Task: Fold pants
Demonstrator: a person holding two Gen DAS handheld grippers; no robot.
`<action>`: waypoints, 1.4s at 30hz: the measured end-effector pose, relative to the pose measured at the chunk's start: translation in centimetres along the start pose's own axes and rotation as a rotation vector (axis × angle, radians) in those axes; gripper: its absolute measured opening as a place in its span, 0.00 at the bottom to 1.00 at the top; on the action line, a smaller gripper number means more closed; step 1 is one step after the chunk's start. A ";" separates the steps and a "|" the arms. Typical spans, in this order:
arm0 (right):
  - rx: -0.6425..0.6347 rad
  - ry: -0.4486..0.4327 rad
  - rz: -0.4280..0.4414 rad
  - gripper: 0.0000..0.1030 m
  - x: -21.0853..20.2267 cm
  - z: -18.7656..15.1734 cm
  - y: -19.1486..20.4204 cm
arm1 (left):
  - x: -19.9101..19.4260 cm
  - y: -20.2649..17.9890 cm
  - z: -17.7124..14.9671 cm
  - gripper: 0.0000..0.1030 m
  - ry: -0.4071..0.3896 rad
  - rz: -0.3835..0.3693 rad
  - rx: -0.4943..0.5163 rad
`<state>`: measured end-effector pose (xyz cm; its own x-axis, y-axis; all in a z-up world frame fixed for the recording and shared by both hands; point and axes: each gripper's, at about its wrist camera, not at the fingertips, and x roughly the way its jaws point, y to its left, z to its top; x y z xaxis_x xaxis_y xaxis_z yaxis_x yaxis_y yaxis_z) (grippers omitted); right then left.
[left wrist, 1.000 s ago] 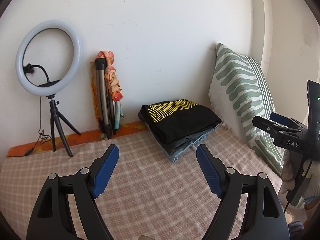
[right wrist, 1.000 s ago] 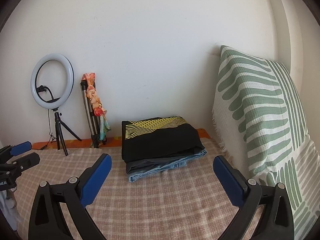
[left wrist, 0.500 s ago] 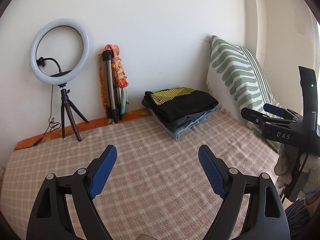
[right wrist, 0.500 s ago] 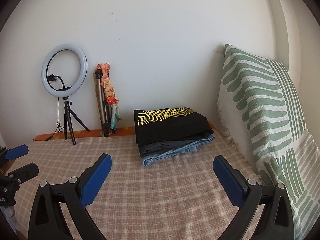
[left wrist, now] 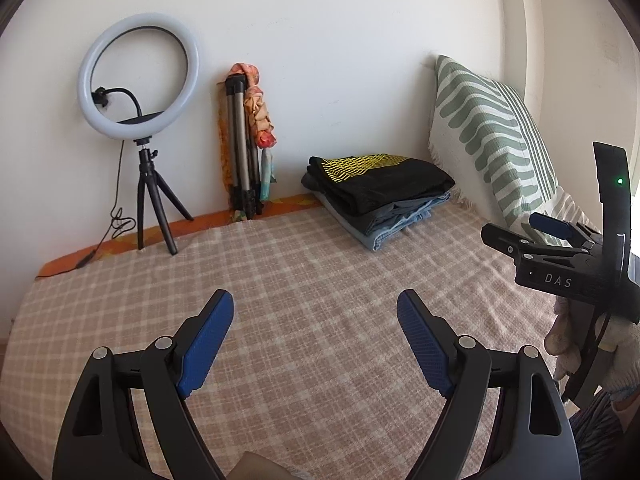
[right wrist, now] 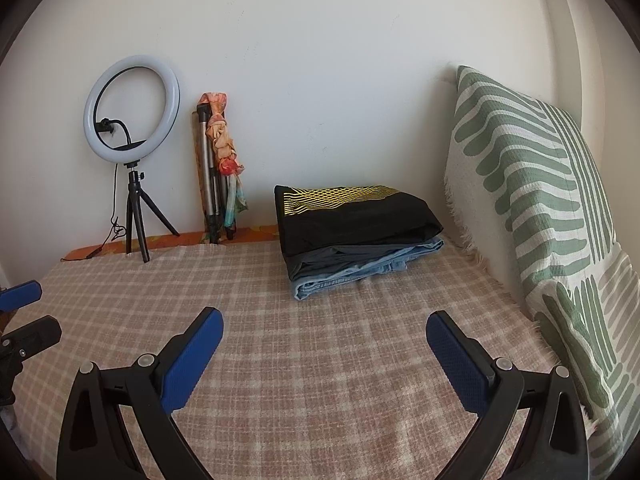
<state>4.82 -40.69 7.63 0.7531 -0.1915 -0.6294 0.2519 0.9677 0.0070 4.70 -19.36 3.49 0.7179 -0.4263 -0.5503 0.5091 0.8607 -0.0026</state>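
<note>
- A bed with a pink checked cover [left wrist: 320,280] stands against a white wall [left wrist: 320,40]; an orange sheet edge [left wrist: 132,236] shows along the wall.
- Left claw [left wrist: 316,300] hovers over bare cover, its blue pads spread wide, gripping nothing.
- Right claw [right wrist: 324,320] likewise hangs over the cover, pads wide apart and empty.
- In the left view the right claw [left wrist: 516,232] shows at 3 o'clock, held by a gloved hand [left wrist: 580,340]; a green light glows on its body.
- In the right view the left claw's fingertips [right wrist: 20,296] show at 9 o'clock.
- Folded pants stack [right wrist: 356,232] lies at 12 o'clock from the right claw, about 1 o'clock from the left claw [left wrist: 380,196], well apart from both: black with yellow pattern on top, grey beneath, blue denim at the bottom.
- Green striped pillow [right wrist: 540,200] leans at 2 o'clock, near the stack.
- Ring light [right wrist: 132,108] on a small tripod stands at 10 o'clock by the wall.
- Folded tripod [right wrist: 212,184] with a colourful cloth leans just beside it.
</note>
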 end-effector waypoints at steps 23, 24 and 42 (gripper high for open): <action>0.022 -0.003 -0.023 1.00 0.0 -0.6 0.1 | 0.4 0.2 -0.8 0.82 0.025 0.002 -0.006; 0.025 -0.006 -0.023 1.00 0.0 -0.5 0.2 | 0.4 0.2 -0.9 0.82 0.025 -0.001 -0.010; 0.009 -0.011 -0.032 1.00 -0.1 -0.6 0.6 | 0.6 -0.2 -1.3 0.82 0.040 -0.016 -0.010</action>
<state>4.54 -40.03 7.18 0.7515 -0.2237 -0.6206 0.2809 0.9597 -0.0059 4.35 -19.44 2.06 0.6897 -0.4290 -0.5833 0.5159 0.8564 -0.0200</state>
